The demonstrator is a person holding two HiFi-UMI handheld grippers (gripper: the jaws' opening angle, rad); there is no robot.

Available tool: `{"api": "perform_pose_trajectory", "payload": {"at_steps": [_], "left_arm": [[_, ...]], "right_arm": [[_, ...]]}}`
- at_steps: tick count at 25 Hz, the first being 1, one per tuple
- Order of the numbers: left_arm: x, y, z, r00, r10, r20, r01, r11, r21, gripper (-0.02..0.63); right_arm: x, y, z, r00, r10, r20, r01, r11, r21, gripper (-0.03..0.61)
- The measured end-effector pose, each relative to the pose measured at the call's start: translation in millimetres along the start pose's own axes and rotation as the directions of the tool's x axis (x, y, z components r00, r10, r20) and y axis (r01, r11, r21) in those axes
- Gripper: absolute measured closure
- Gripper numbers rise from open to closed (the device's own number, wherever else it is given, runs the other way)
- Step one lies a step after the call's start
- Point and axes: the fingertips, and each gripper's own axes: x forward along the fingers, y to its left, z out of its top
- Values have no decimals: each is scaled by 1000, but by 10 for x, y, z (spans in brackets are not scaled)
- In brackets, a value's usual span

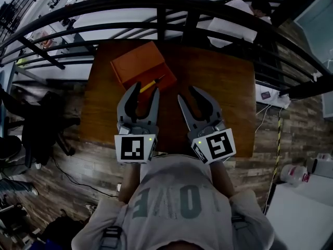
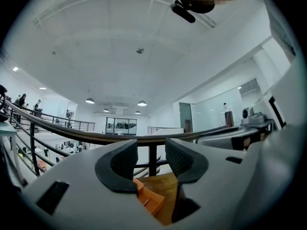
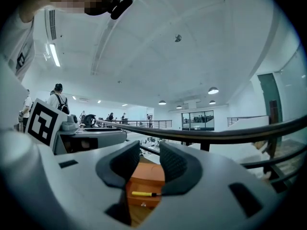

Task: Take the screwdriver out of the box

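Observation:
An orange box point(image 1: 139, 64) lies open on the wooden table point(image 1: 223, 87); it also shows low between the jaws as the box point(image 2: 149, 199) in the left gripper view and the box point(image 3: 147, 177) in the right gripper view. A yellow-handled screwdriver point(image 1: 150, 84) lies across its near part, apart from both grippers, and the screwdriver point(image 3: 141, 193) is seen ahead of the right jaws. My left gripper point(image 1: 146, 89) is open just short of the box, nothing between its jaws point(image 2: 151, 158). My right gripper point(image 1: 191, 95) is open to the right of the box, also with nothing in it point(image 3: 144, 164).
A black railing point(image 1: 156, 9) runs along the table's far edge. A person point(image 1: 237, 17) sits beyond it at a white desk. The table's right half is bare wood. Cables and a white unit point(image 1: 270, 95) lie on the floor at the right.

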Motion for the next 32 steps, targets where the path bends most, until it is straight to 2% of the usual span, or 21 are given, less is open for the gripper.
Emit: {"api": "perform_pose_trajectory", "payload": {"at_steps": [5,9,13,17,24,32], "left_arm": [[102,40,-64,999,3,-33,-3,1000,-3,442],[203,114,-173,998,3,-68,0,999,47,442],[306,264,-253,993,18,-113,-11,998,63,442],[459,303,-306,989,-2,-146,15,996,89,442],[683,329,-489,975,-32,-219,54,994,96,442],[894,336,-998,945,-73,-318,98,993,63,442]], "right_arm": [[45,-55,-27,1000,17,-17,-17,1000,0,459],[122,-120,-105,999,31,-29,-30,999,14,459],[244,-183,-162,998,49,-40,-48,998,29,459],[326,-284,-225,996,60,-61,-58,998,28,459],[416,-419,-344,993,67,-102,-64,997,32,459],[509,-524,-641,980,79,-181,-70,996,56,459]]}}
